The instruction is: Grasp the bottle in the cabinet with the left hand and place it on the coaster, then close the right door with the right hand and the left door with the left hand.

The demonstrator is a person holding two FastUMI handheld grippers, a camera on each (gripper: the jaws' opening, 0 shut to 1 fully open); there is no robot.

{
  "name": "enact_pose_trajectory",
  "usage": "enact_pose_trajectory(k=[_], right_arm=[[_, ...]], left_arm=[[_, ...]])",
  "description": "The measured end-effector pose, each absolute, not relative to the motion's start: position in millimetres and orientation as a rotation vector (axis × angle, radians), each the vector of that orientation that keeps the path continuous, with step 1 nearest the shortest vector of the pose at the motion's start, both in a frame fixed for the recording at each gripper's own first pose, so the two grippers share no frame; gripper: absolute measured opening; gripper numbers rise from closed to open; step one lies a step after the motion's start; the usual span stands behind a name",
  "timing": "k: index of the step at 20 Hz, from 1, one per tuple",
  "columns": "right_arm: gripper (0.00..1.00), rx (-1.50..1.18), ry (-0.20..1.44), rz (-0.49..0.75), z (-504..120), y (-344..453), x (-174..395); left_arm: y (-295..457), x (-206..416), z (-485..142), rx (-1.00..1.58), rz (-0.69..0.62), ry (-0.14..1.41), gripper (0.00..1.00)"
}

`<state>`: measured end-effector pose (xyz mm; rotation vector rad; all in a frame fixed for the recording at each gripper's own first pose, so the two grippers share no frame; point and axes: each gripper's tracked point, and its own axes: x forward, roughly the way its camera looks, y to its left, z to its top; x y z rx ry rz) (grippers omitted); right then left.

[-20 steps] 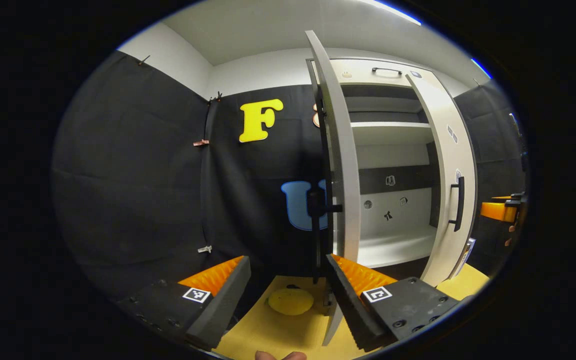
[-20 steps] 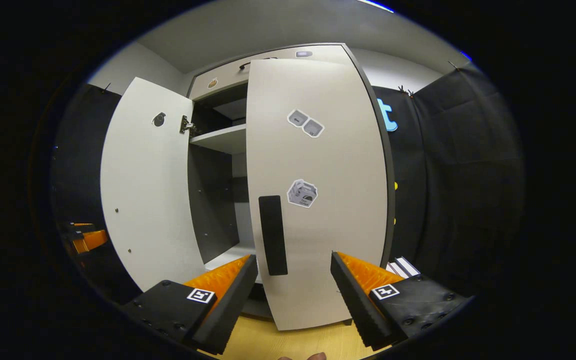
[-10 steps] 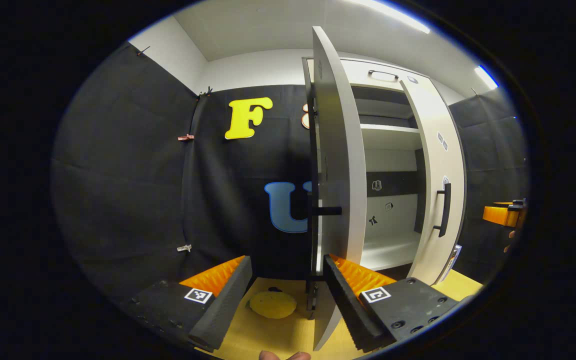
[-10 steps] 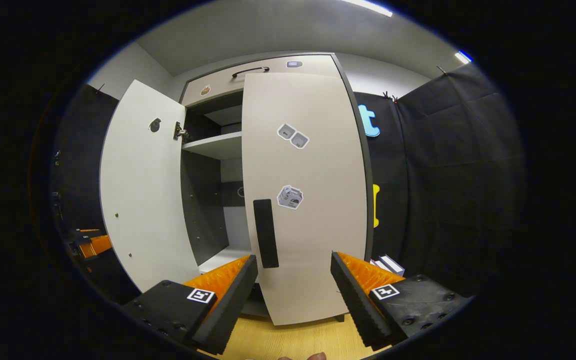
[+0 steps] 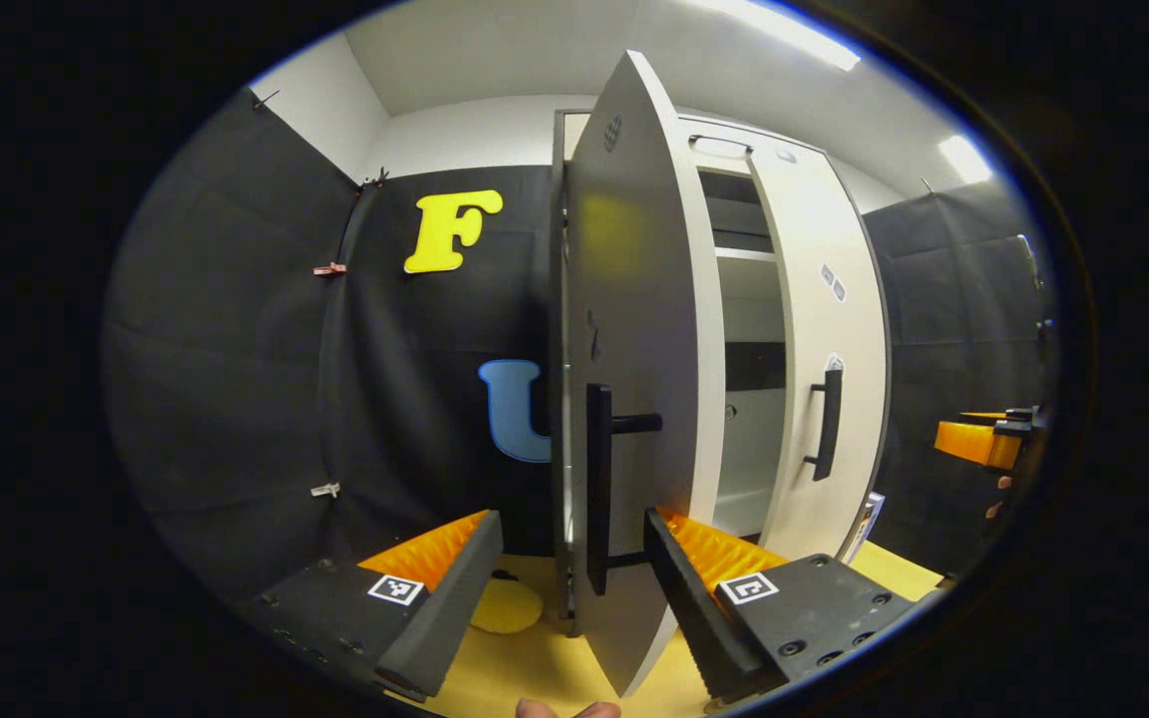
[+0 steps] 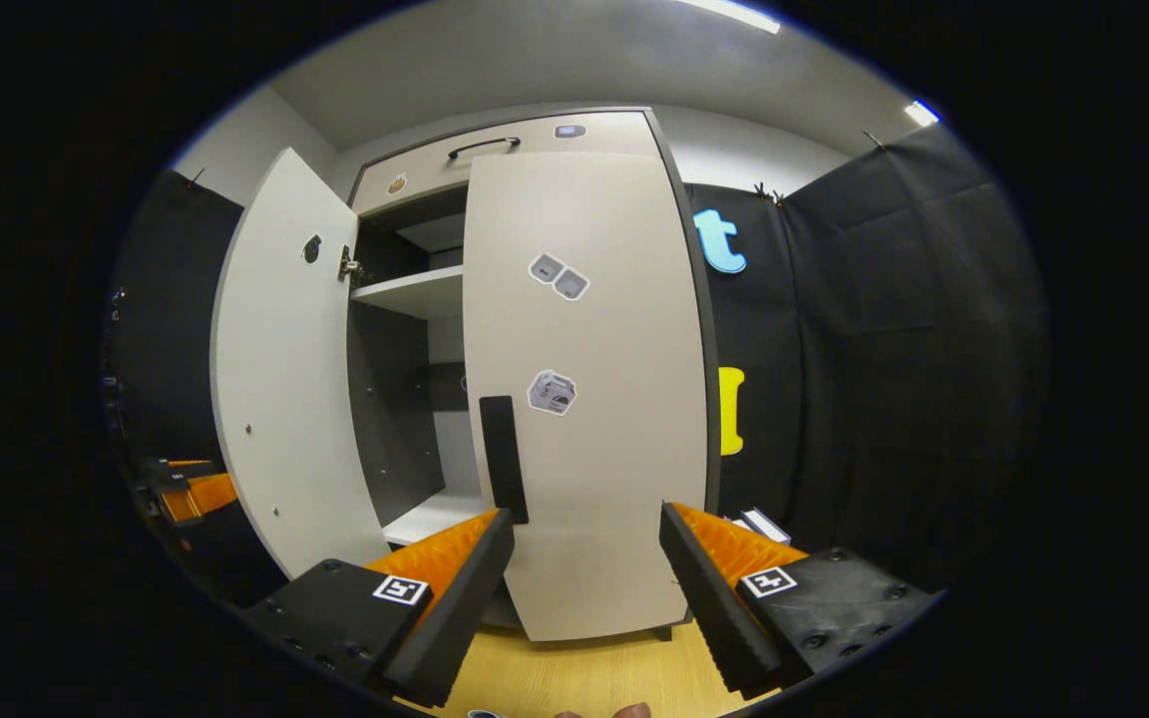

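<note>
The cabinet's left door (image 5: 634, 329) stands ajar, its lower edge between the fingers of my open left gripper (image 5: 565, 598), close to the right finger (image 5: 679, 583). Its black handle (image 5: 597, 489) hangs just ahead. A yellow round coaster (image 5: 507, 605) lies on the wooden table left of the door, its visible part bare. In the right gripper view the right door (image 6: 594, 399) is almost closed, with its black handle (image 6: 503, 459) just above my open right gripper (image 6: 584, 598). The left door (image 6: 280, 369) still swings wide there.
A white shelf (image 6: 415, 289) and a drawer front (image 6: 505, 150) sit above the opening. The other gripper appears at the right edge (image 5: 978, 444) and at the left edge (image 6: 186, 489). A small white box (image 6: 764, 524) lies right of the cabinet.
The right door has swung further toward closed. The left door has turned toward closed too, so its outer face and handle now face the left gripper. The opening looks narrower.
</note>
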<state>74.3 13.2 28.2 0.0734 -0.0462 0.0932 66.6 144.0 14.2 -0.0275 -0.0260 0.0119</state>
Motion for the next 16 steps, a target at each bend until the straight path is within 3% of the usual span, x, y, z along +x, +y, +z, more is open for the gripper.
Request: enact_pose_trajectory(k=[11, 16], right_arm=[[0.97, 0.069, -0.032, 0.077, 24, -23, 80], [0.97, 0.072, -0.042, 0.054, 31, -41, 82]], left_arm=[[46, 107, 22, -0.016, -0.154, -0.051, 0.93], [27, 141, 12, -0.036, -0.149, -0.027, 0.94]])
